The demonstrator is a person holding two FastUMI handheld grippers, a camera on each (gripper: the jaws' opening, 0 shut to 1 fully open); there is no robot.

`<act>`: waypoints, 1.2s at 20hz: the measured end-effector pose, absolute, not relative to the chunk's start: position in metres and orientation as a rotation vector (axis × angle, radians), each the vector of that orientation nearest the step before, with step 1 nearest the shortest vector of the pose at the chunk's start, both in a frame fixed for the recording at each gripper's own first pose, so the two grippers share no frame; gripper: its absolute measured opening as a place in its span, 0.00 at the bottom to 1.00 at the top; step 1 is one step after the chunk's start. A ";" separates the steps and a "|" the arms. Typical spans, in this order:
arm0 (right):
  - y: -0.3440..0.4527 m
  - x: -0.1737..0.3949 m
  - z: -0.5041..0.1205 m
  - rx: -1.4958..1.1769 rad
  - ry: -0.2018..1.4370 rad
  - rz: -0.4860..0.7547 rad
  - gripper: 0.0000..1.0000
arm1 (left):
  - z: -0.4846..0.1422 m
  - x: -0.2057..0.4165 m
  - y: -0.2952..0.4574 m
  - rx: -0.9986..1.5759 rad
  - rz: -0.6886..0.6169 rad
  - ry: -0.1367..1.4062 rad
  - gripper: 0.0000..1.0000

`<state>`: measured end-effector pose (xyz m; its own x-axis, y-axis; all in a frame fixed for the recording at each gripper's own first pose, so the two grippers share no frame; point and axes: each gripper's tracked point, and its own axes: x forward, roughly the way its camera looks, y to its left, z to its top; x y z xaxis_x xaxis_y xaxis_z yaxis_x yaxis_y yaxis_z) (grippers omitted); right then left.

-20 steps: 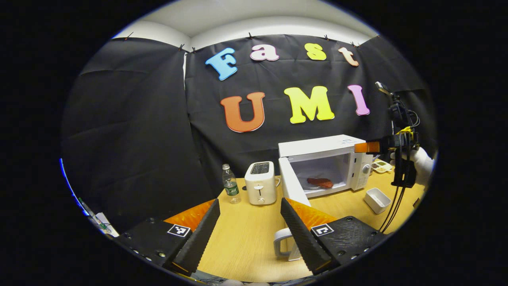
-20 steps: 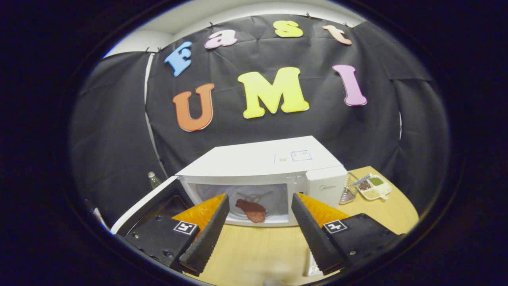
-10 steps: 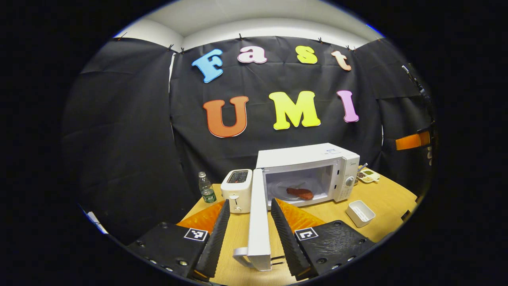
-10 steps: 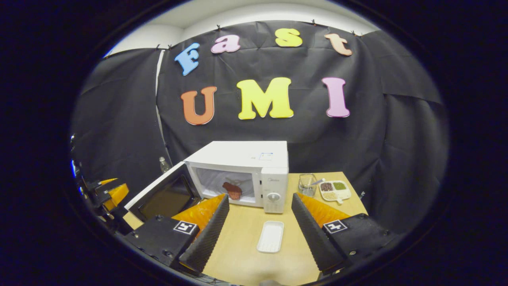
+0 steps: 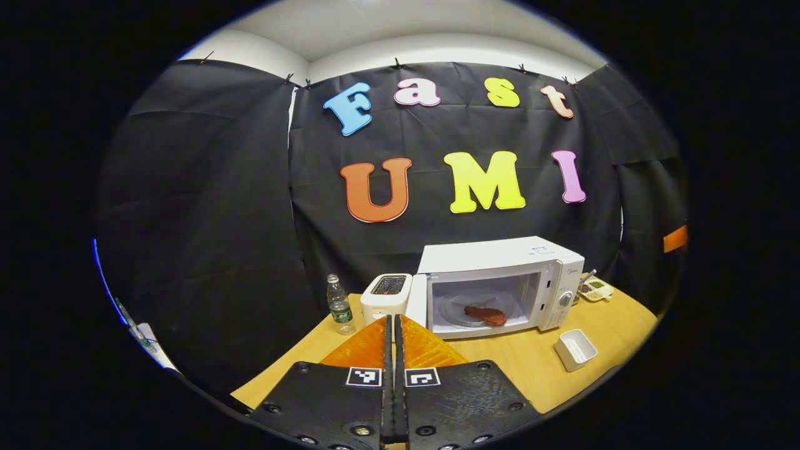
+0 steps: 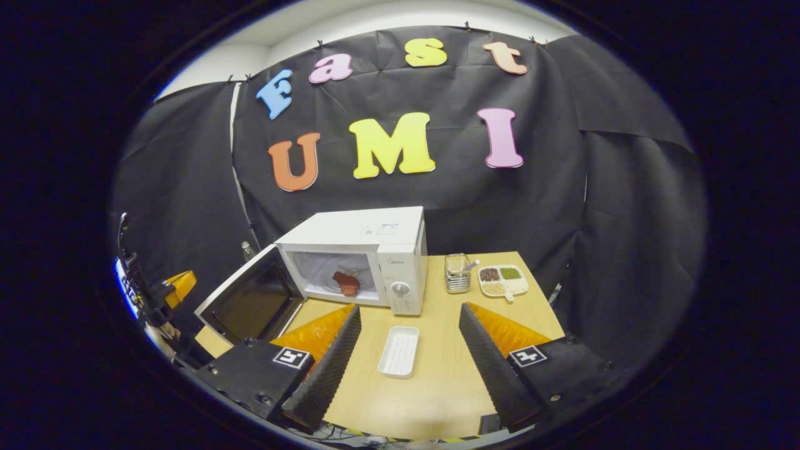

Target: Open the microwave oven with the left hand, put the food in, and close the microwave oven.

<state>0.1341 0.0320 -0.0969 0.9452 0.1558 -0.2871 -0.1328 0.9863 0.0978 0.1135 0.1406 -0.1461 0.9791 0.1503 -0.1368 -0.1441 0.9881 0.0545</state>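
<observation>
Resting inside the open microwave [image 6: 375,259] on the surface [image 6: 437,369], the food [image 6: 345,283] shows partly hidden by the frame; left tongs [image 5: 394,375] pressed together empty, right tongs [image 6: 406,356] spread wide, empty.

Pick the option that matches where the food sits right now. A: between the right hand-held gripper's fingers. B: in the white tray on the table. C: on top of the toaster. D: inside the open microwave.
D: the reddish food lies inside the microwave, whose door stands open.
</observation>
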 end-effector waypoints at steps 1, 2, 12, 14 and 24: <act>0.033 0.132 -0.097 0.082 0.299 0.142 1.00 | -0.148 0.113 0.147 0.059 0.150 0.141 0.00; 0.032 0.130 -0.098 0.090 0.300 0.131 1.00 | -0.153 0.112 0.153 0.065 0.142 0.148 0.00; 0.044 0.097 -0.108 0.113 0.307 0.009 0.90 | -0.248 0.103 0.197 0.036 0.103 0.286 0.00; 0.052 0.091 -0.117 0.121 0.325 -0.001 1.00 | -0.264 0.104 0.194 0.024 0.067 0.307 0.00; 0.081 0.073 -0.125 0.094 0.352 -0.013 1.00 | -0.278 0.108 0.137 0.006 -0.099 0.301 0.00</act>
<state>0.0727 0.0807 -0.1245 0.9388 0.0032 -0.3445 0.0295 0.9955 0.0898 0.1083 0.1365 -0.2777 0.9503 -0.0963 -0.2961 0.0982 0.9951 -0.0086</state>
